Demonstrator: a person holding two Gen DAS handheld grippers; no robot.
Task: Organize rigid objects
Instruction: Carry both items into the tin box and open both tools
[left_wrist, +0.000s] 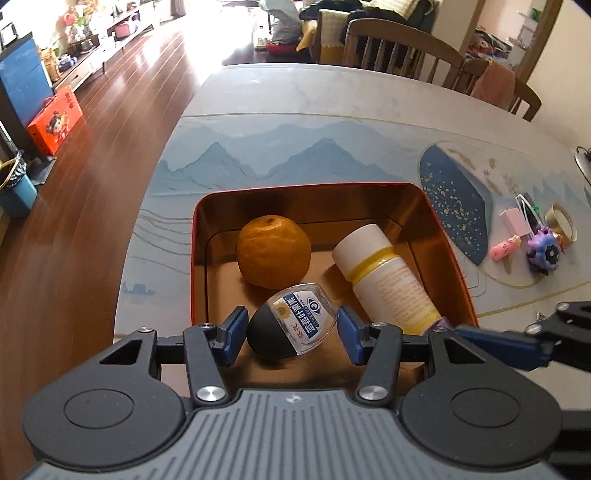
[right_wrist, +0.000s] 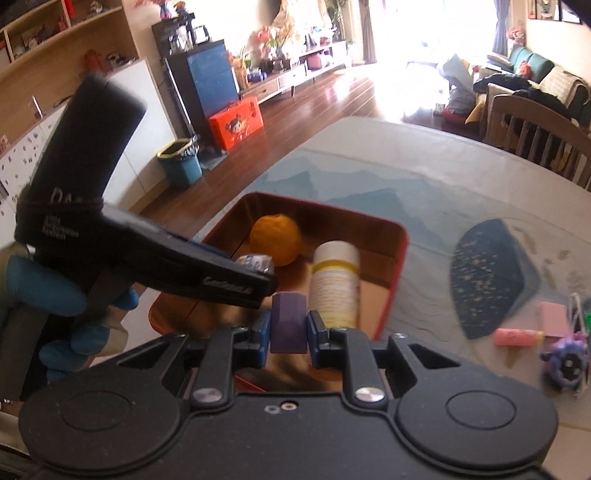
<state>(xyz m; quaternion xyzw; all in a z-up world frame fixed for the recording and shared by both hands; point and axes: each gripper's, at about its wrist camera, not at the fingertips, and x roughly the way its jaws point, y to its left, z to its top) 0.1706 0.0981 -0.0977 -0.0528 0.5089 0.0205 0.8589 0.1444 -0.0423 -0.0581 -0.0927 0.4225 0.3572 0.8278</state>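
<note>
Bottle (left_wrist: 295, 321) clamped in left tool (left_wrist: 291, 328) over tin (left_wrist: 454, 258), long axis crosswise, black cap left. Right tool (right_wrist: 288, 328) clamps purple block (right_wrist: 289, 321), upright.

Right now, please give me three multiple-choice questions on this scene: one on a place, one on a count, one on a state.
1. Where is the orange?
A. in the tin
B. on the chair
C. on the floor

2. How many things lie on the tin's floor?
A. none
B. two
C. five

3. What is the right gripper doing?
A. open, empty
B. shut on the purple block
C. gripping the orange

Answers: 1 A, the orange sits inside the walls. 2 B, the orange and the white bottle. 3 B, the block is between its fingers.
</note>
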